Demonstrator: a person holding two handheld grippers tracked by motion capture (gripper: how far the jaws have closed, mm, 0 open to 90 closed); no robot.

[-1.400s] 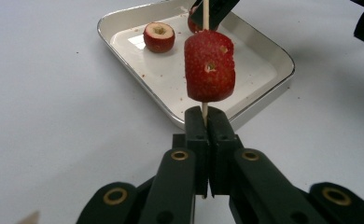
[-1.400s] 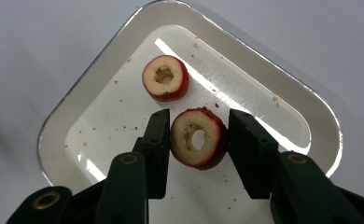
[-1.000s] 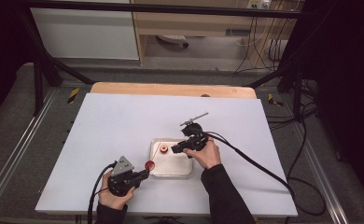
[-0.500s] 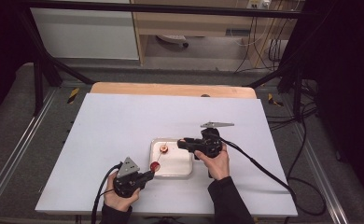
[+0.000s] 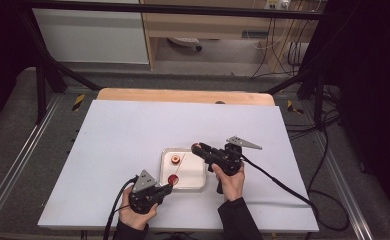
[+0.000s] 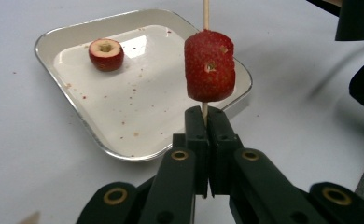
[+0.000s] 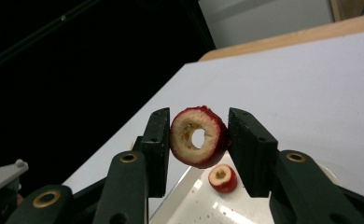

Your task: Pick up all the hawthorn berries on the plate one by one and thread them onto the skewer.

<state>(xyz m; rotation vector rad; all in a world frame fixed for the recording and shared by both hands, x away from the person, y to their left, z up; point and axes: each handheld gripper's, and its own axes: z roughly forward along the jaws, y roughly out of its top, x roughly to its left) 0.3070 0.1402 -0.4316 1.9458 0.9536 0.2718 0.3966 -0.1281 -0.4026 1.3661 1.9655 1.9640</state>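
My left gripper is shut on the lower end of a thin wooden skewer that stands upright, with a red strawberry piece threaded on it. In the high view the left gripper sits at the front left corner of the tray, strawberry over the tray's edge. My right gripper is shut on a cored red fruit ring, hole facing the camera. From above, the right gripper holds it at the tray's far right corner. Another cored fruit lies in the tray.
The white tray, speckled with red crumbs, rests on a white table sheet with a wooden strip at its far edge. A black frame and cables surround the table. The loose fruit lies below my right jaws.
My right gripper has swung and drawn back to the right with the fruit ring, off the tray's middle. My left gripper has shifted a little to the right with the skewer.
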